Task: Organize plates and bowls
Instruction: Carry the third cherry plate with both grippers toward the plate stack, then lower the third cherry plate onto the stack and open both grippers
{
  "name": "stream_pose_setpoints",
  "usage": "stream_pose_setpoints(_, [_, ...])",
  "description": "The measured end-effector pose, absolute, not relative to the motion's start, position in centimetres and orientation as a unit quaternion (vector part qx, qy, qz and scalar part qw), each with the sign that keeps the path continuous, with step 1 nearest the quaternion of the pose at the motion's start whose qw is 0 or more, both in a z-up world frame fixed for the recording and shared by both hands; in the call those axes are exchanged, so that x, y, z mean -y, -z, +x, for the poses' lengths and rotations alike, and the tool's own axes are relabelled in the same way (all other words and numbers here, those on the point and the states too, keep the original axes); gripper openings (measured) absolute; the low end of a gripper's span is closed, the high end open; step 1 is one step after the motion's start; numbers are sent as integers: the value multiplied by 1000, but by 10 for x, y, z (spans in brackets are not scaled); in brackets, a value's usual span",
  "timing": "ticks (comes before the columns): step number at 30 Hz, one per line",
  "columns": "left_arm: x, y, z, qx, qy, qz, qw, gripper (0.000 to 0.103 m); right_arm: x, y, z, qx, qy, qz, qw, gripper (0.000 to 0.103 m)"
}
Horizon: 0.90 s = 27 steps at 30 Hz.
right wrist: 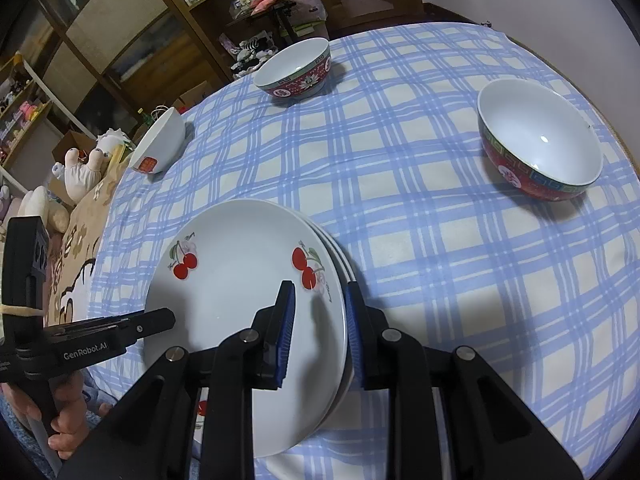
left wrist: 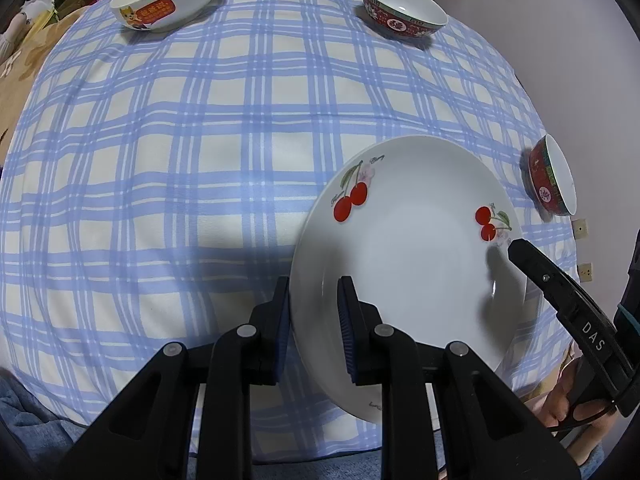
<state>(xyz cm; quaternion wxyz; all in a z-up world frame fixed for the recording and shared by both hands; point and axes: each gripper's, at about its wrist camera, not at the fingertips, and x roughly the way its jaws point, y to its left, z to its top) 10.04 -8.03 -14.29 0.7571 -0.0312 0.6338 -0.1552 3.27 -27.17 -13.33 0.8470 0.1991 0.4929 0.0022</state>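
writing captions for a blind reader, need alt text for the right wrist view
The right tool straddles the right edge of a stack of cherry-print plates on a blue plaid tablecloth. Beyond stand two red patterned bowls and a white bowl.

Right gripper (right wrist: 318, 324) clamped on the right rim of a stack of white cherry-print plates (right wrist: 240, 280) on a blue checked tablecloth (right wrist: 440, 260), left gripper (right wrist: 160, 318) at the stack's left edge, two red patterned bowls (right wrist: 294, 70) (right wrist: 540, 146), white bowl (right wrist: 160, 144) at the far left
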Motion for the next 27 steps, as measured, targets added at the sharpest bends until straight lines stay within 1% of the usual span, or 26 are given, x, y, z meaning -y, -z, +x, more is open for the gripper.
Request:
stream_pose_setpoints(3, [82, 144, 100, -632, 156, -24, 758, 21, 272, 134, 33, -496, 7, 187, 848, 26])
stream_pose_setpoints(27, [83, 144, 101, -632, 158, -11, 759, 24, 273, 135, 31, -496, 5, 194, 846, 28])
